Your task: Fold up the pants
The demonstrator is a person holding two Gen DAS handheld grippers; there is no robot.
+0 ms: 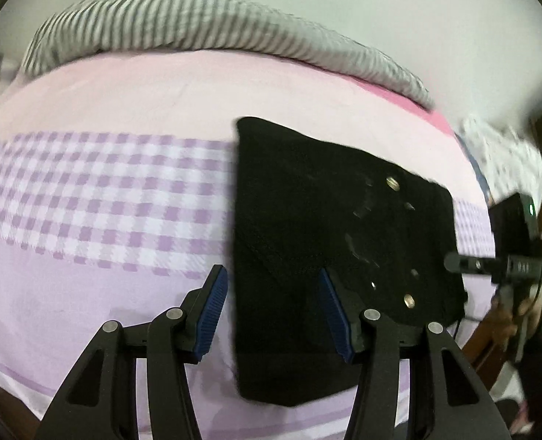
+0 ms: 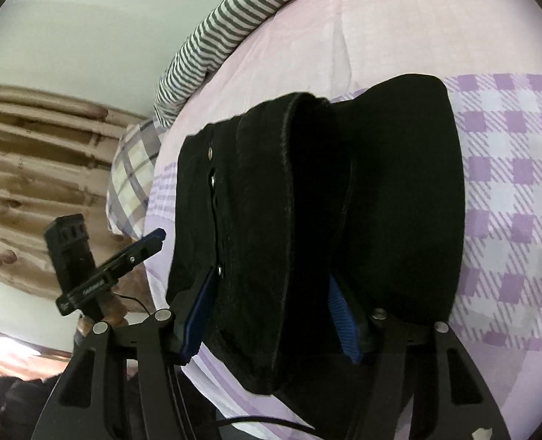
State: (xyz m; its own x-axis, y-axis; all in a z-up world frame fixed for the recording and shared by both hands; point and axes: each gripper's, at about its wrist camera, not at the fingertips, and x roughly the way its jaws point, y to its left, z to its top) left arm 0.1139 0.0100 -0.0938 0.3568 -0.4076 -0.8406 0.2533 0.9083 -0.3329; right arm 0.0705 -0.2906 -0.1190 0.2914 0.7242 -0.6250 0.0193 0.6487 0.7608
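Observation:
The black pants (image 1: 326, 242) lie folded into a compact block on the pink and purple checked bedsheet (image 1: 105, 198), metal studs showing on top. My left gripper (image 1: 272, 311) is open, just above the block's left edge, holding nothing. In the right wrist view the pants (image 2: 307, 220) fill the middle, and my right gripper (image 2: 271, 315) is open with folded layers lying between its blue pads (image 2: 342, 326). The right gripper also shows in the left wrist view (image 1: 491, 264), at the block's right edge. The left gripper shows in the right wrist view (image 2: 131, 253), off the pants' left side.
A grey-striped blanket (image 1: 204, 25) runs along the bed's far edge under a pale wall. A checked pillow (image 2: 131, 168) lies at one end of the bed. A brown curtain (image 2: 32, 168) hangs beyond it. The bed's wooden edge (image 1: 480, 348) shows at the right.

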